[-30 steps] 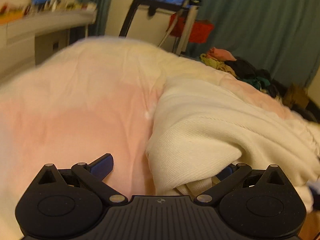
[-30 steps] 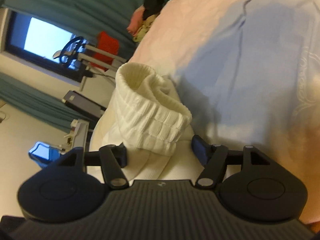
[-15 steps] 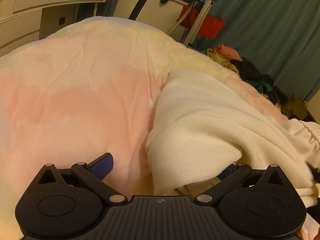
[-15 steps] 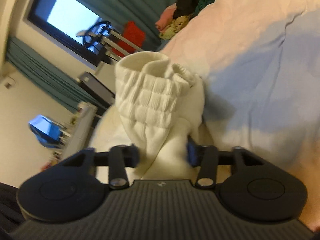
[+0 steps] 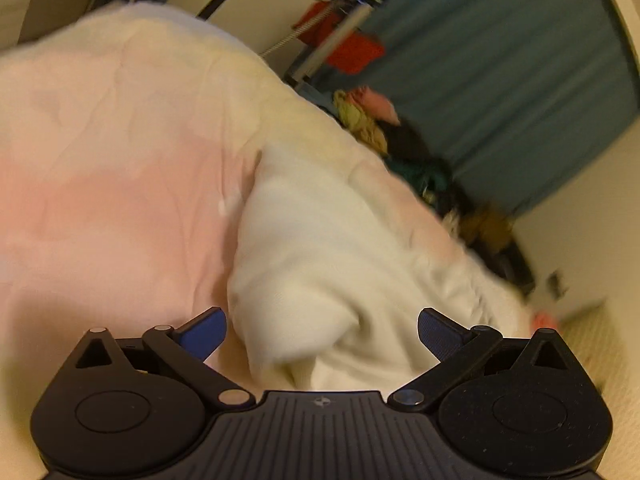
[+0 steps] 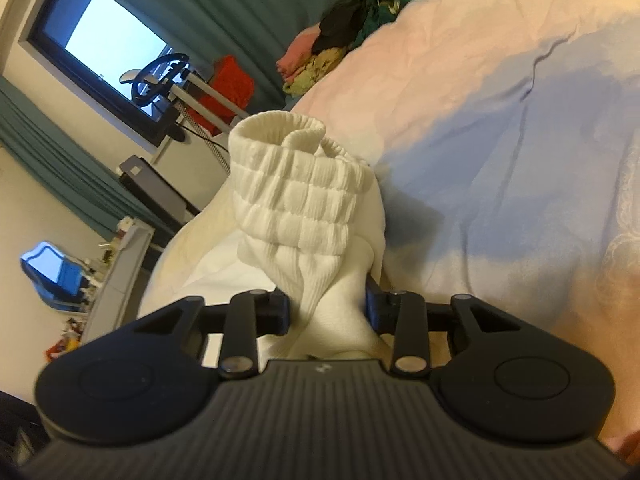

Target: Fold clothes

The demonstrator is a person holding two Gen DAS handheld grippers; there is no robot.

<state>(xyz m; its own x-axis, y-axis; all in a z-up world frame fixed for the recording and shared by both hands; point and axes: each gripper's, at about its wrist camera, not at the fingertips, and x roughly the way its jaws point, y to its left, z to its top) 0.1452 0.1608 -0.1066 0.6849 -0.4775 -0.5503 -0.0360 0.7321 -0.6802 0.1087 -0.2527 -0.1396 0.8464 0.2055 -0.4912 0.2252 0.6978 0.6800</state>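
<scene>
1. White knit garment (image 6: 308, 216) sat bunched between the pads of the right claw (image 6: 326, 312), which were pressed in on the fabric from both sides, closed partway around the wad and gripping it.
2. From that pinch the garment rose up and away from the right claw, its long axis running along the line of the fingers, and it ended in a ribbed, gathered cuff (image 6: 280, 136) whose open mouth pointed away from the camera.
3. Behind the cuff, more of the same white cloth trailed down onto the bed (image 6: 500, 120), to the left of the pale pink and blue cover.
4. In the left wrist view, the left claw (image 5: 322, 334) stood wide open; a rounded fold of the white garment (image 5: 320, 264) lay between its blue pads (image 5: 204, 332), and neither pad pressed on it.
5. That part of the garment stretched away from the left claw toward the upper right, lying across the pink bed cover (image 5: 100, 160); the view was blurred.
6. Farther off, a heap of mixed clothes (image 6: 360, 28) lay at the far edge of the bed.
7. Beyond it hung teal curtains (image 5: 500, 80), with a window (image 6: 108, 44) and a red item (image 6: 232, 80) on a metal stand.
</scene>
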